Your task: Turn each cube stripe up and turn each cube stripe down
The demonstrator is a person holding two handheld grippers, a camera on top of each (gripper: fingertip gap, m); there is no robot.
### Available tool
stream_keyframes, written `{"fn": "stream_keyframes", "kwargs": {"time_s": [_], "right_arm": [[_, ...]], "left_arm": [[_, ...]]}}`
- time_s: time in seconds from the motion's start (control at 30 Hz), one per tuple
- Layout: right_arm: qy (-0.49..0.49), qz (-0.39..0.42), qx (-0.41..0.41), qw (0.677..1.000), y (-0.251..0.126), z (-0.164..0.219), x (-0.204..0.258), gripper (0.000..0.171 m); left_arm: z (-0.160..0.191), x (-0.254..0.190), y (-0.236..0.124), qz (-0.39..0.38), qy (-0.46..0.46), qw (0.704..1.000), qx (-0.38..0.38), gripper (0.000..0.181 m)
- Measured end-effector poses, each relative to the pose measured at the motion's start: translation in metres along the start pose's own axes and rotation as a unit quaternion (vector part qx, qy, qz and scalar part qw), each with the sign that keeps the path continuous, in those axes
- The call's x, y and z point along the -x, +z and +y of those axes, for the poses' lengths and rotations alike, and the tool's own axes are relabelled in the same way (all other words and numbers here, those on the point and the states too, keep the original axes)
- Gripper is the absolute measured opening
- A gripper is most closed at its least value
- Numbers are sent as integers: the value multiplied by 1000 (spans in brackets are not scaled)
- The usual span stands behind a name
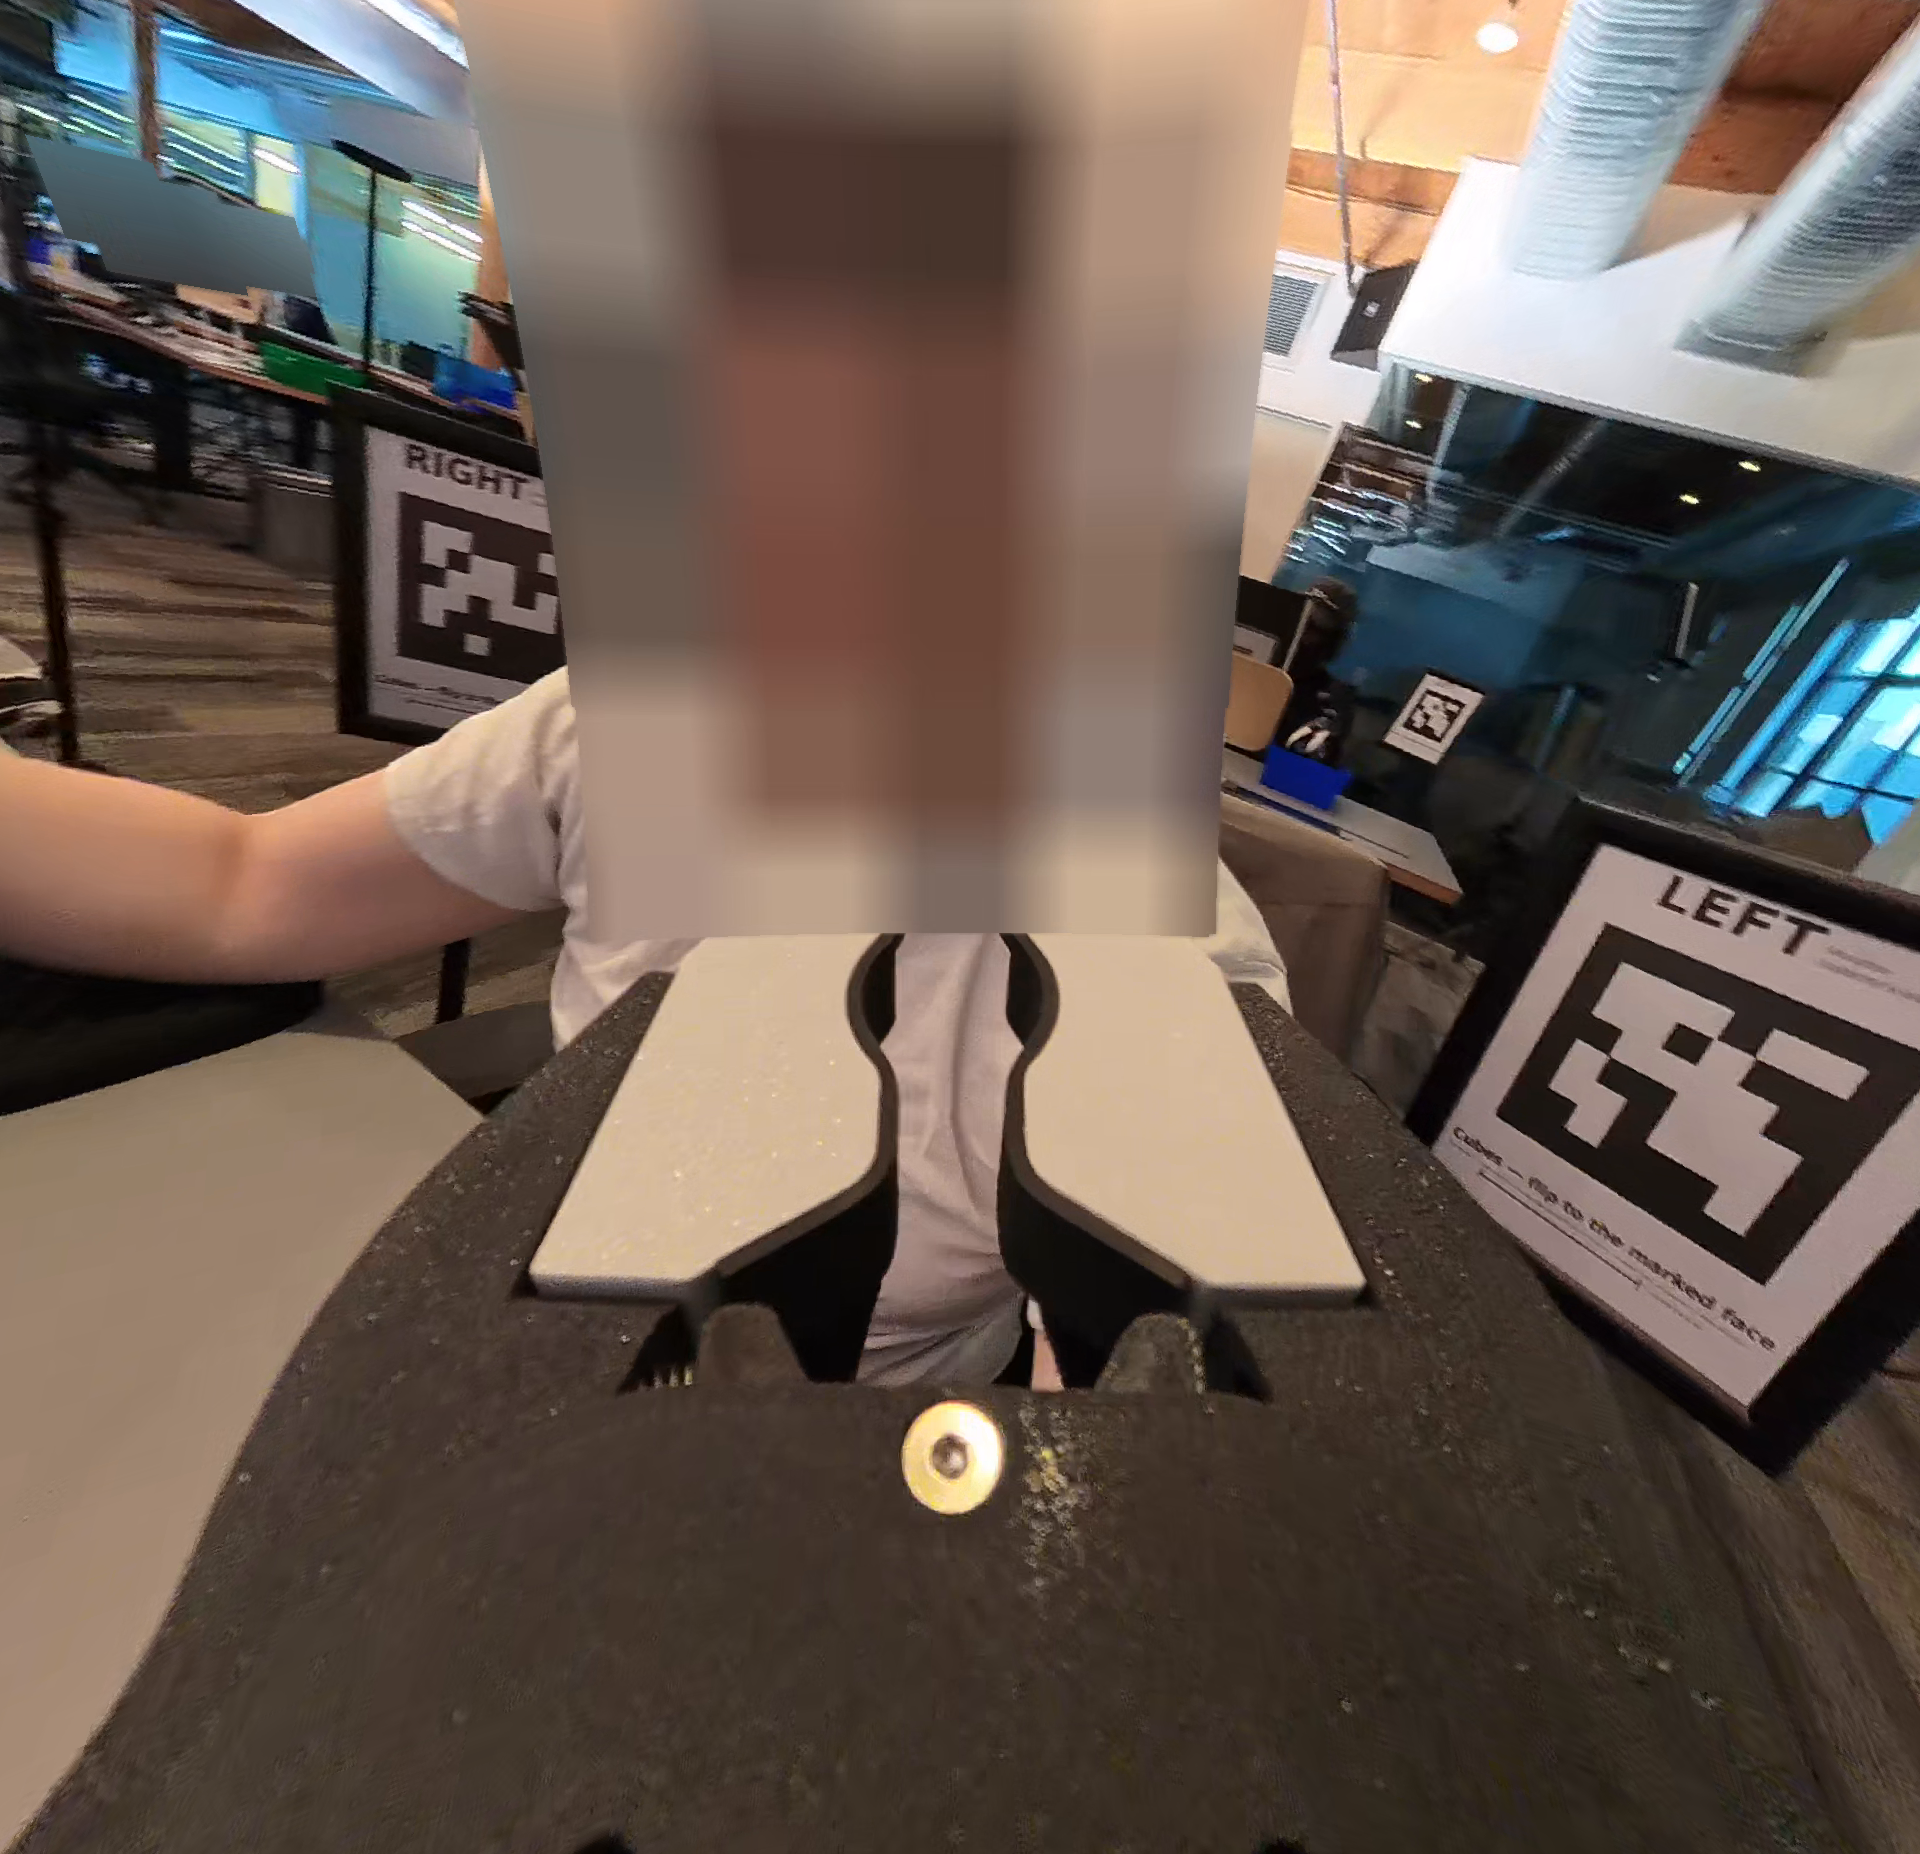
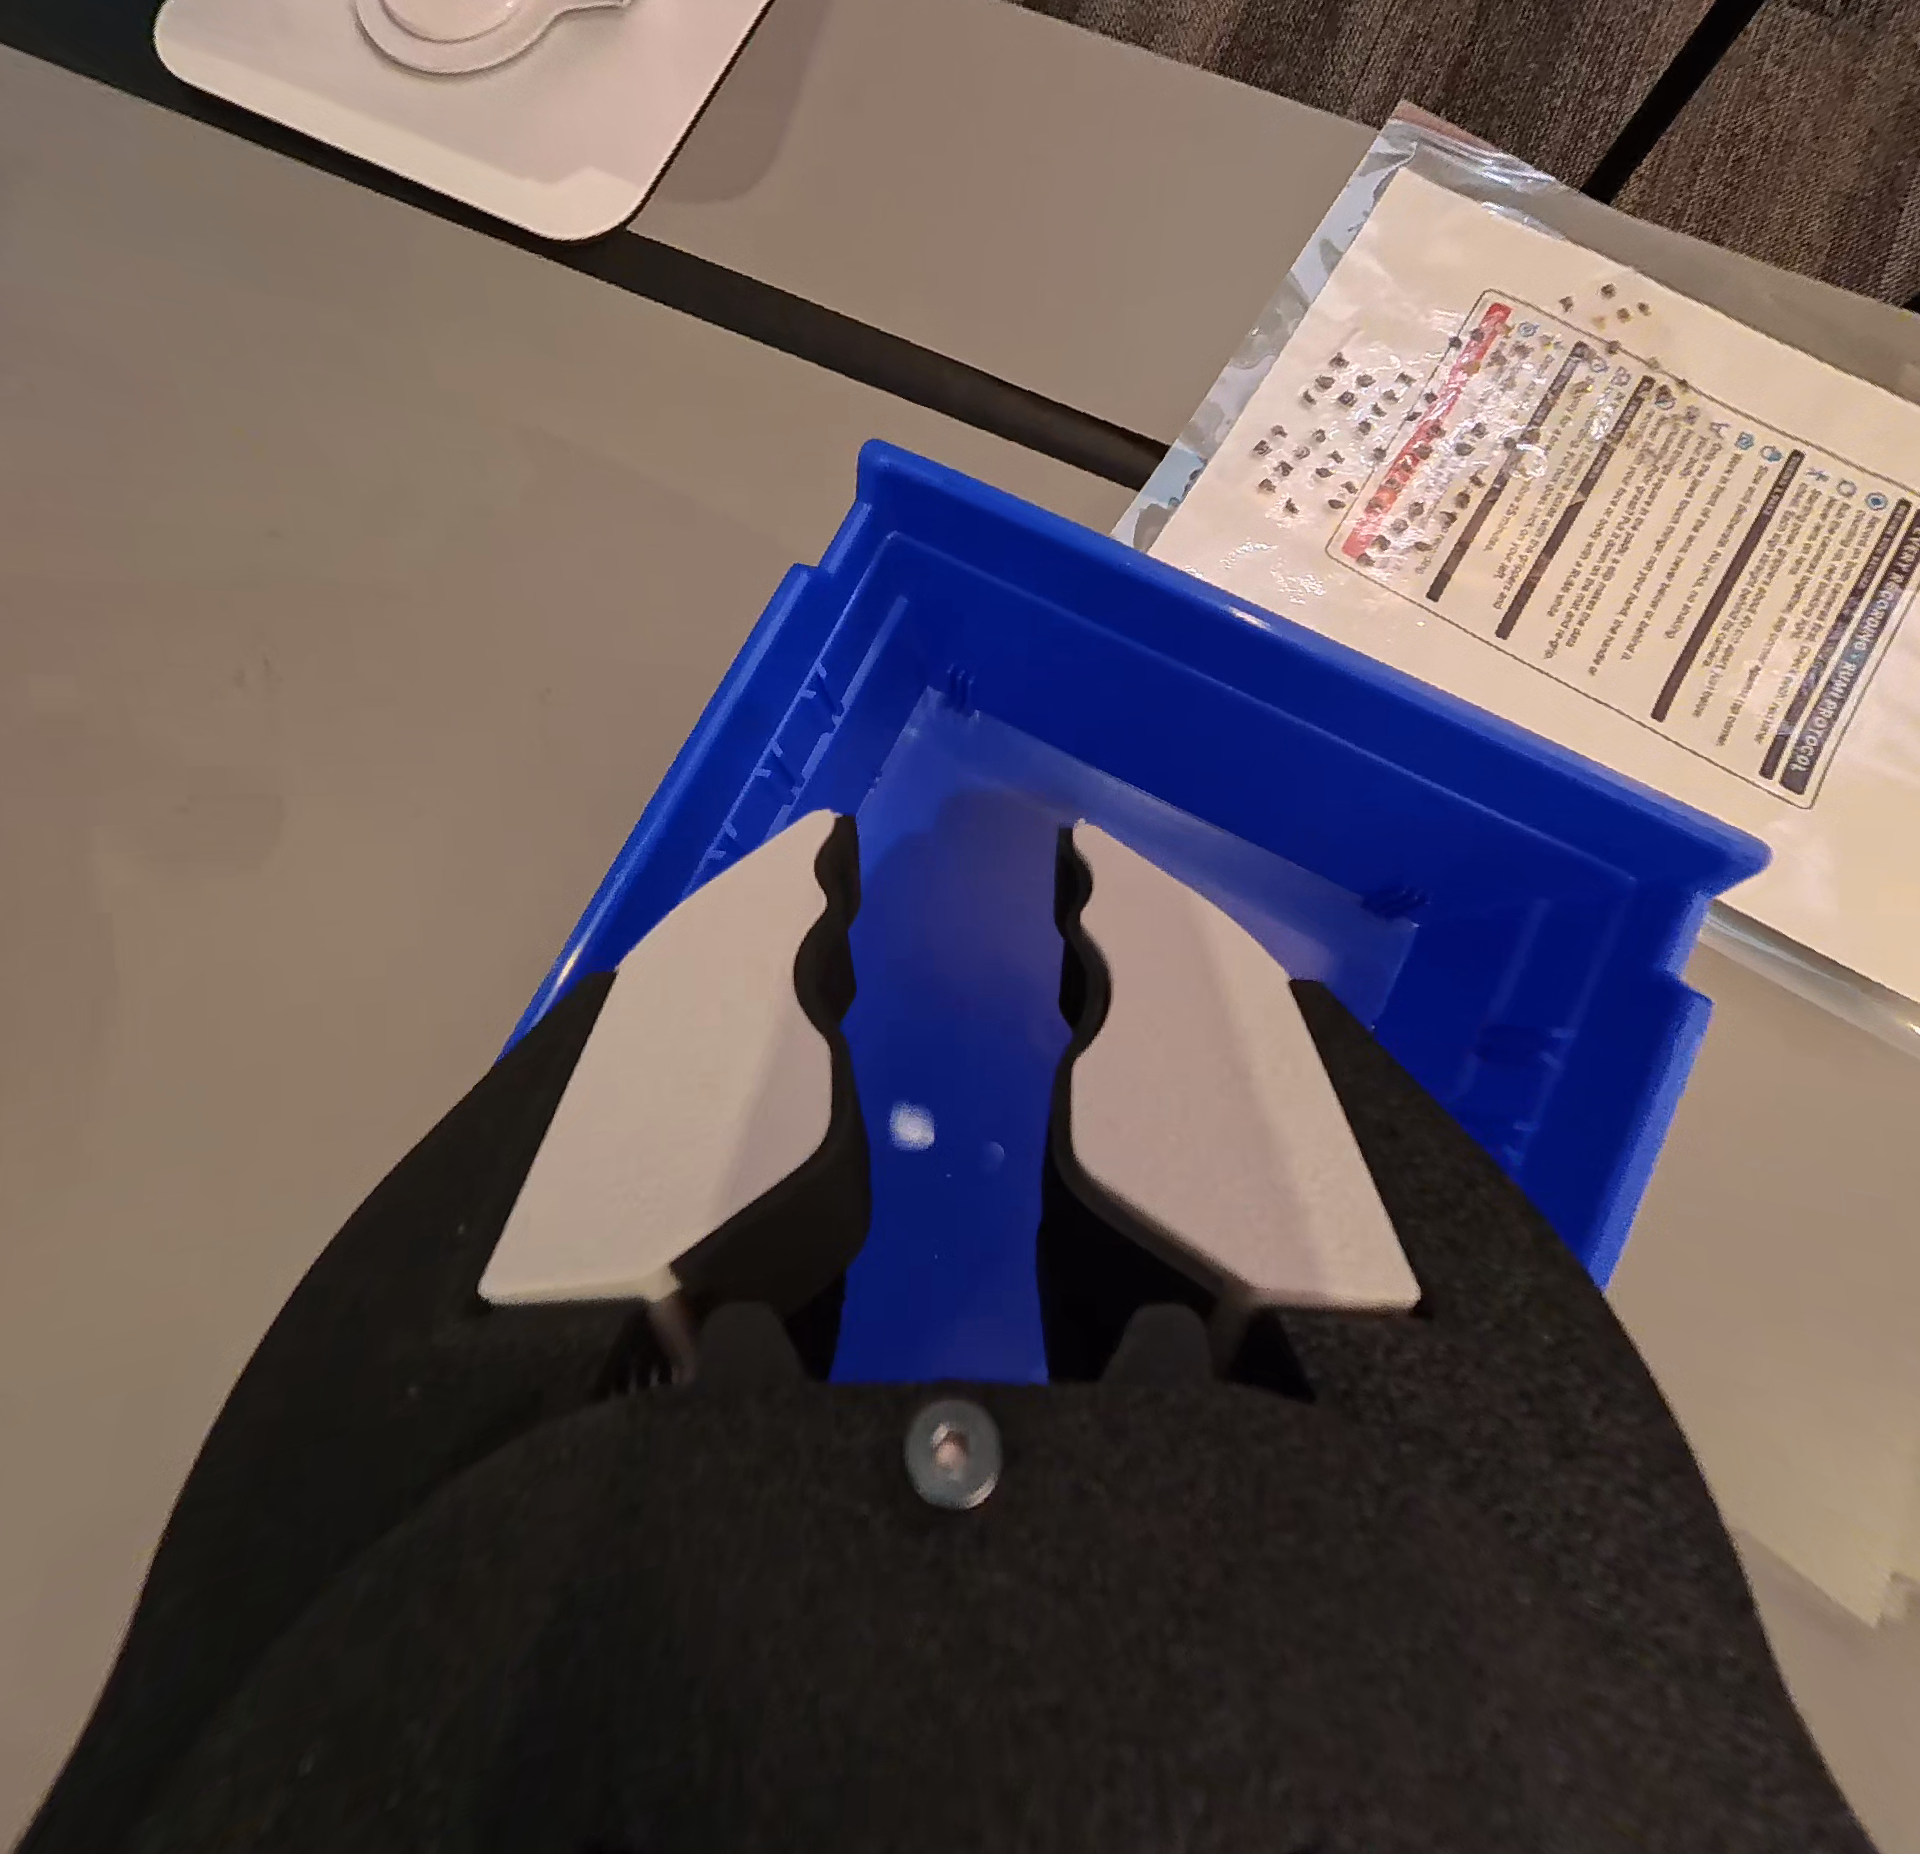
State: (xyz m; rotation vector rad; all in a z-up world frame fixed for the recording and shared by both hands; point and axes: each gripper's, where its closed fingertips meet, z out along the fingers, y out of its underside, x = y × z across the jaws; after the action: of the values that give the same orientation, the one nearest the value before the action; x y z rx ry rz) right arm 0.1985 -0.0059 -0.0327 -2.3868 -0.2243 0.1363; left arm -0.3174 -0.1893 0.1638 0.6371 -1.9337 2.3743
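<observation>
No cube shows in either view. My left gripper [image 1: 948,957] is tilted up off the table and faces a person in a white shirt [image 1: 935,1129]; its jaws stand a narrow gap apart with nothing between them. My right gripper [image 2: 954,828] points down into a blue plastic bin [image 2: 1351,703] on the grey table [image 2: 312,661]. Its jaws are apart and empty. The part of the bin floor that I can see holds nothing; my gripper hides the rest.
A white coaster with a clear glass item [image 2: 468,69] lies at the table's far left. A plastic bag with a printed sheet [image 2: 1558,516] lies right of the bin. Two framed marker signs [image 1: 1704,1108] [image 1: 457,568] stand beside the person, whose arm [image 1: 208,890] reaches left.
</observation>
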Motion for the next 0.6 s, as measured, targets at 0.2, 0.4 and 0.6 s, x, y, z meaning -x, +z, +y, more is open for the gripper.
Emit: {"fn": "stream_keyframes", "kwargs": {"time_s": [0.2, 0.4, 0.6], "right_arm": [[-1, -2, 11, 1000, 4, 4, -1, 36], [-1, -1, 12, 1000, 4, 4, -3, 36], [-1, -1, 12, 1000, 3, 5, -4, 36]], "left_arm": [[6, 1, 6, 4, -15, 1000, 17, 14], [1, 4, 4, 7, -25, 1000, -2, 14], [3, 23, 0, -98, 75, 992, 28, 19]]}}
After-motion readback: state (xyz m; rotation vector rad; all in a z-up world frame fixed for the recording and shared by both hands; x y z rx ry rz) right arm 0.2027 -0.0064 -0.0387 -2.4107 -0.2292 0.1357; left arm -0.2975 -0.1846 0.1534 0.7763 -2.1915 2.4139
